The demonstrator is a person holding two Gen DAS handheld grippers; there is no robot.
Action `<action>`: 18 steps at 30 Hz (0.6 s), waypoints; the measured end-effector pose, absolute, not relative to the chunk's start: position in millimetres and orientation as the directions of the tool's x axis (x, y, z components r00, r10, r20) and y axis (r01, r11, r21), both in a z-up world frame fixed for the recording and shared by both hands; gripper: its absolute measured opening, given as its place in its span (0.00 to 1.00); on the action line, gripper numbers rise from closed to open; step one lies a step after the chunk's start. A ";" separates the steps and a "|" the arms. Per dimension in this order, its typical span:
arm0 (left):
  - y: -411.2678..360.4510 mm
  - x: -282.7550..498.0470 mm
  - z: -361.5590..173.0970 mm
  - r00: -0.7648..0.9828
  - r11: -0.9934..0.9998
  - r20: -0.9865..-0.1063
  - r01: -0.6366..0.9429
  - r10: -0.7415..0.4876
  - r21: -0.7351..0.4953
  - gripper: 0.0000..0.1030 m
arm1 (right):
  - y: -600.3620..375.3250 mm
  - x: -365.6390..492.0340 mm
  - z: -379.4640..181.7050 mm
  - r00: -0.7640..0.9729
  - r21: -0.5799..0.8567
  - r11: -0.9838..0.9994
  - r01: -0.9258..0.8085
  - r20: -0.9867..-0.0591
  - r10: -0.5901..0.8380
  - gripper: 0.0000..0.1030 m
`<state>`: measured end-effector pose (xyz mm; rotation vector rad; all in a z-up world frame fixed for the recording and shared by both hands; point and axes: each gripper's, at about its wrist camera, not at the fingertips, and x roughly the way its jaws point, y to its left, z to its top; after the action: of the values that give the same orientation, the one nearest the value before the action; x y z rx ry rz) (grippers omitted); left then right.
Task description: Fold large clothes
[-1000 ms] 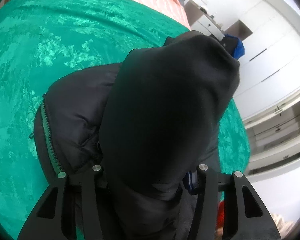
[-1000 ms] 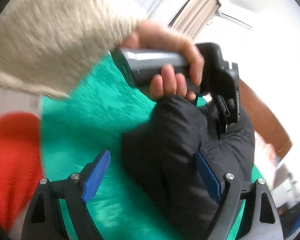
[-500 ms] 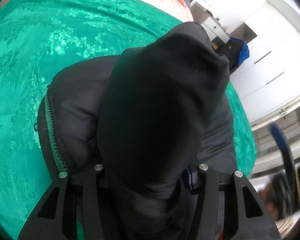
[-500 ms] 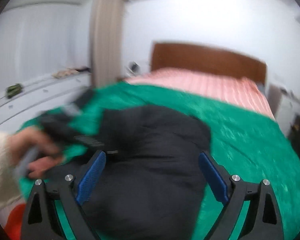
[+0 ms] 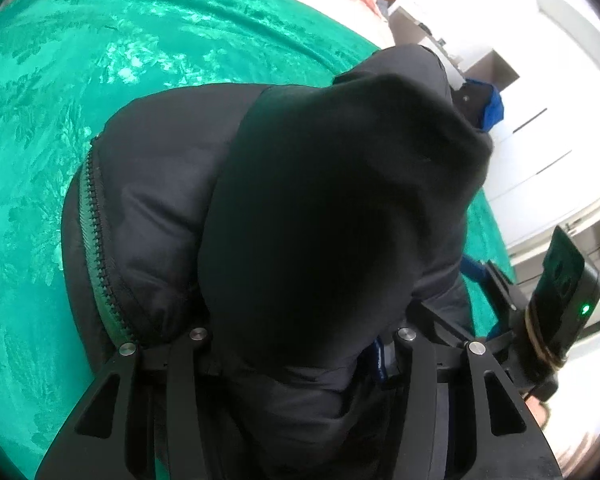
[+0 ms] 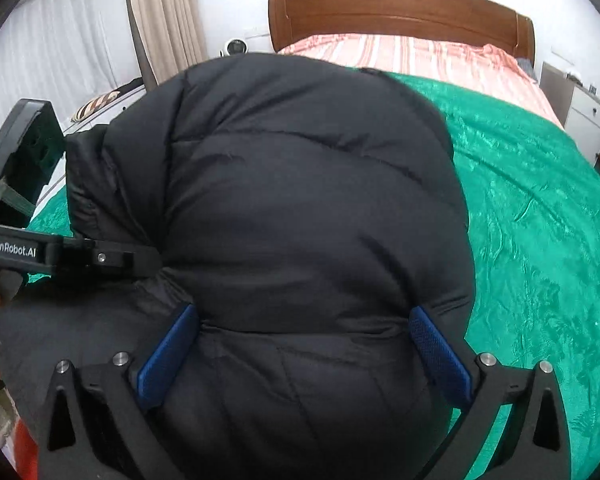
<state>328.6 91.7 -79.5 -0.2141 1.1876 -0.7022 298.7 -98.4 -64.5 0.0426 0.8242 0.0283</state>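
On green bedspread (image 6: 540,216), black jacket (image 6: 300,200), wooden headboard (image 6: 400,8)

I see the puffy jacket (image 6: 300,208) lying on the blanket (image 6: 540,220) that covers the bed. The headboard (image 6: 400,12) is behind it, with curtains (image 6: 164,20) to the left.

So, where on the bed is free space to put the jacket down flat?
The green blanket is bare between the black jacket and the striped pink sheet, and in the left wrist view also beyond its zipper. It is crowded at the near edge, where the left gripper and right gripper meet.
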 end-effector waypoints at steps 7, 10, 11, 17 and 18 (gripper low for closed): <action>98.7 334.8 -80.0 0.167 0.758 -0.762 0.364 -0.625 -0.542 0.50 | -82.5 251.1 -21.2 0.740 0.050 0.999 0.004 -0.672 0.031 0.95; 97.0 336.5 -80.0 0.164 0.757 -0.763 0.366 -0.625 -0.541 0.51 | -53.6 206.8 -16.2 0.804 -0.037 0.998 -0.054 -0.594 0.021 0.95; 97.7 337.4 -80.6 0.163 0.756 -0.762 0.364 -0.627 -0.544 0.51 | -45.5 201.9 -26.3 0.798 -0.067 0.995 -0.074 -0.602 0.018 0.95; 96.8 333.2 -82.1 0.178 0.759 -0.760 0.371 -0.625 -0.536 0.50 | -38.4 212.0 -80.3 0.756 -0.165 0.983 -0.086 -0.654 -0.044 1.00; 96.5 332.8 -82.6 0.181 0.759 -0.760 0.372 -0.624 -0.535 0.50 | -37.3 214.4 -84.6 0.754 -0.191 0.977 -0.095 -0.655 -0.054 1.00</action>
<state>332.8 96.5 -82.6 -0.2502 1.1963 -0.7133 214.4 -37.3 -84.6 -0.2183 0.7181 0.0226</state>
